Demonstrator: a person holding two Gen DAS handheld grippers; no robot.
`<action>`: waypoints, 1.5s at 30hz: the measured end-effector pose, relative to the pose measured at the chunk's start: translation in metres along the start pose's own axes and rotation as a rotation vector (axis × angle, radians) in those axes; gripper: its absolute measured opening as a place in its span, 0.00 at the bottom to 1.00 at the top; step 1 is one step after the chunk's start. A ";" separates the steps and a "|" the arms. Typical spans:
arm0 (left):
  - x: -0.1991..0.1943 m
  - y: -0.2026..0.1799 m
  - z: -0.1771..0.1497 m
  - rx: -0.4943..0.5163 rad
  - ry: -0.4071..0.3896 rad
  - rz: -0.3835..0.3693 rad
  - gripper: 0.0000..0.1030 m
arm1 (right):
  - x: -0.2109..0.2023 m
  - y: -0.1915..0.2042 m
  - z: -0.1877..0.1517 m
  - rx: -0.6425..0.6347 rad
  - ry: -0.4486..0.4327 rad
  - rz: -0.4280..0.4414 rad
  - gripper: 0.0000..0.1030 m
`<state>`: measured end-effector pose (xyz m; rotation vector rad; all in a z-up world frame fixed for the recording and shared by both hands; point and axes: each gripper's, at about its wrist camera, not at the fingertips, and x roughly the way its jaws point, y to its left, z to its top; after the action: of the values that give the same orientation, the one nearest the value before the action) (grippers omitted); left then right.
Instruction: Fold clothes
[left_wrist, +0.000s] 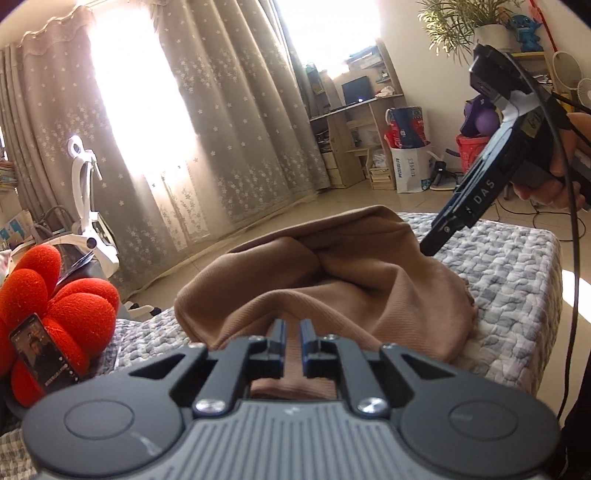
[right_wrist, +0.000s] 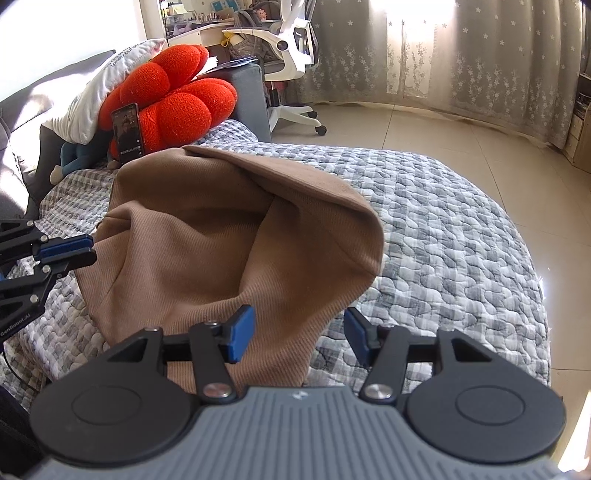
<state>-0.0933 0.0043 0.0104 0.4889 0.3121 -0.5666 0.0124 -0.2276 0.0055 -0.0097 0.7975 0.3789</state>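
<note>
A brown ribbed garment (left_wrist: 332, 280) (right_wrist: 207, 251) lies bunched and partly lifted on a grey-white quilted bed (left_wrist: 509, 277) (right_wrist: 443, 229). My left gripper (left_wrist: 291, 332) is shut on a near edge of the cloth, which runs up between its blue pads. The right wrist view shows this left gripper (right_wrist: 85, 251) pinching the garment's left side. My right gripper (right_wrist: 299, 332) is open; the cloth's lower corner lies between its fingers and against the left pad (right_wrist: 240, 332). In the left wrist view a hand holds the right gripper (left_wrist: 430, 247) with its tip at the garment's far right side.
A red flower cushion (left_wrist: 55, 295) (right_wrist: 177, 99) sits at the head of the bed with a phone (left_wrist: 44, 354) (right_wrist: 127, 133) propped against it and a white pillow (right_wrist: 103, 85) behind. A white office chair (right_wrist: 291, 37) and tiled floor lie beyond the bed's edge.
</note>
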 end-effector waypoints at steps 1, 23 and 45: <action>-0.002 -0.002 -0.001 0.021 -0.008 -0.016 0.43 | 0.002 -0.001 -0.001 0.007 0.017 0.016 0.58; 0.018 -0.039 -0.019 0.319 0.066 -0.010 0.61 | 0.016 -0.026 -0.005 0.316 0.104 0.337 0.09; -0.012 -0.008 -0.009 0.064 -0.072 -0.057 0.63 | -0.011 -0.005 0.071 0.485 -0.239 0.614 0.09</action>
<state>-0.1086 0.0081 0.0047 0.5212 0.2409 -0.6490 0.0566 -0.2250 0.0626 0.7354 0.6250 0.7403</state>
